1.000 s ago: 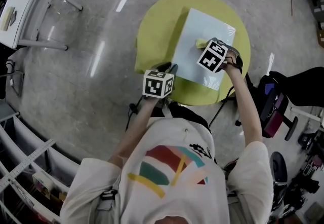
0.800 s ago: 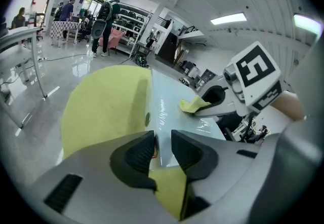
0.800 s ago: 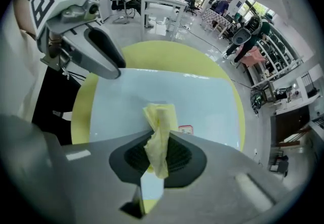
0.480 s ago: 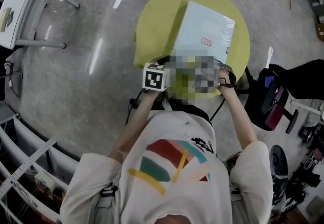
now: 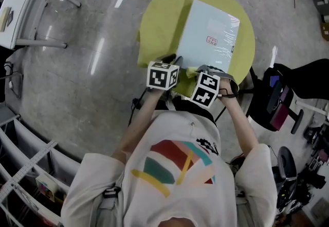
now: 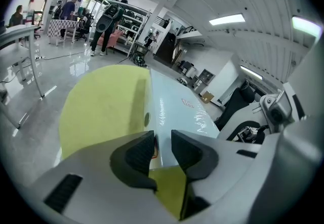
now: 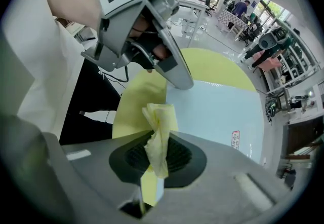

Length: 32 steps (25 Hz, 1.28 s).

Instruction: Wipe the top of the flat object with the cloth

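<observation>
Head view: the pale blue flat object (image 5: 208,25) lies flat on the round yellow-green table (image 5: 159,20). Its long axis runs from the person's side toward the far rim, and its far end leans slightly right. A small red label (image 5: 212,40) sits on its top. The left gripper (image 5: 175,61) reaches the object's near left corner. The right gripper (image 5: 201,78) points straight down at the near edge, just beside the left one. A bit of the yellow cloth (image 5: 190,72) shows between the two. A black chair (image 5: 288,92) stands right of the table and a white stand (image 5: 20,10) is well apart at the upper left.

Left gripper view: the jaws of the left gripper (image 6: 163,153) close on the near corner of the flat object (image 6: 177,106), which stretches away along the table (image 6: 101,111). A round hole marks its side wall. People (image 6: 106,20) stand far behind.

Right gripper view: the right gripper (image 7: 158,159) clamps the cloth (image 7: 159,132), a twisted strip hanging over the table (image 7: 136,101) just at the near edge of the flat object (image 7: 217,111). The left gripper (image 7: 152,40) bears on the object's corner, close beside the cloth.
</observation>
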Motion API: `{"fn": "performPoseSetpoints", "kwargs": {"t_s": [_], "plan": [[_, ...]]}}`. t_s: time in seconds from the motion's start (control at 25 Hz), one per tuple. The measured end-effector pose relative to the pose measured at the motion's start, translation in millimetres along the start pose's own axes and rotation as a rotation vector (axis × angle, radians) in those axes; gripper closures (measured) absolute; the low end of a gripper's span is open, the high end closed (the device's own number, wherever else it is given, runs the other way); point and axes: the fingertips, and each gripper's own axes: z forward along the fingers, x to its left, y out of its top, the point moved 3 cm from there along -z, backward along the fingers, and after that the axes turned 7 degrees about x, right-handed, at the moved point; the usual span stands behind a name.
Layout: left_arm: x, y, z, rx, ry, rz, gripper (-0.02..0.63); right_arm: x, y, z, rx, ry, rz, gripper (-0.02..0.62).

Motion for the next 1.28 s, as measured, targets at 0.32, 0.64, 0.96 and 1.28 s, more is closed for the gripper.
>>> {"fn": "performPoseSetpoints", "kwargs": {"t_s": [0.32,0.64,0.96,1.28], "plan": [[-2.1,-0.3,1.6,-0.007,-0.021,0.012,0.497,-9.1,-0.1,-10.0,-0.068,0.044,0.03,0.568],[9.6,-2.0,-12.1,-0.08,-0.029,-0.064,0.476,-183.8,-2.1,-60.5,-0.145,-0.228,0.184,0.568],[76.4,-45.4,-26.0,-0.007,0.179,-0.215,0.592,-294.1,6.7,-29.7,-0.043,-0.278,0.209,0.569],[81.1,-50.0,-26.4,0.005,0.225,-0.218,0.592,-316.2,16.0,-6.3,0.027,-0.219,0.177,0.568]]}}
